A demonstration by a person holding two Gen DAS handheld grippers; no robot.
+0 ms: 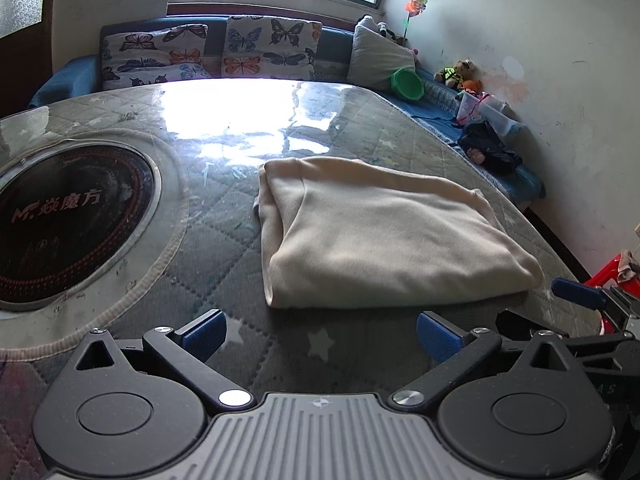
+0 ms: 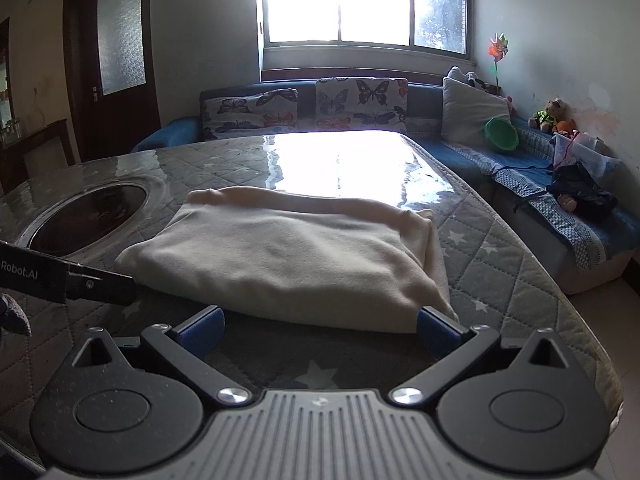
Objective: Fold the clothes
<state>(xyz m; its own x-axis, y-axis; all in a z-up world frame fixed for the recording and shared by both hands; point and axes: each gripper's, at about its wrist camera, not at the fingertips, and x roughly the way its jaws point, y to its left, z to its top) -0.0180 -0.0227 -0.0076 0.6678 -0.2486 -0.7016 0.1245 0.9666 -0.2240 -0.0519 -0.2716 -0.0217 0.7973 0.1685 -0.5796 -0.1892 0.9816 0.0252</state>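
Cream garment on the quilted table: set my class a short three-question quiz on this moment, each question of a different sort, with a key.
1. True or false: the folded cream garment is clamped in the left hand-held gripper.
2. Multiple choice: what lies to the left of the garment in the left wrist view? A) a green bowl B) a dark round cooktop set into the table C) a butterfly cushion
3. Fill in: the right hand-held gripper has its jaws ____.

Key: 1 false, both pads stand apart and short of the cloth; 2 B, the cooktop; 3 open.
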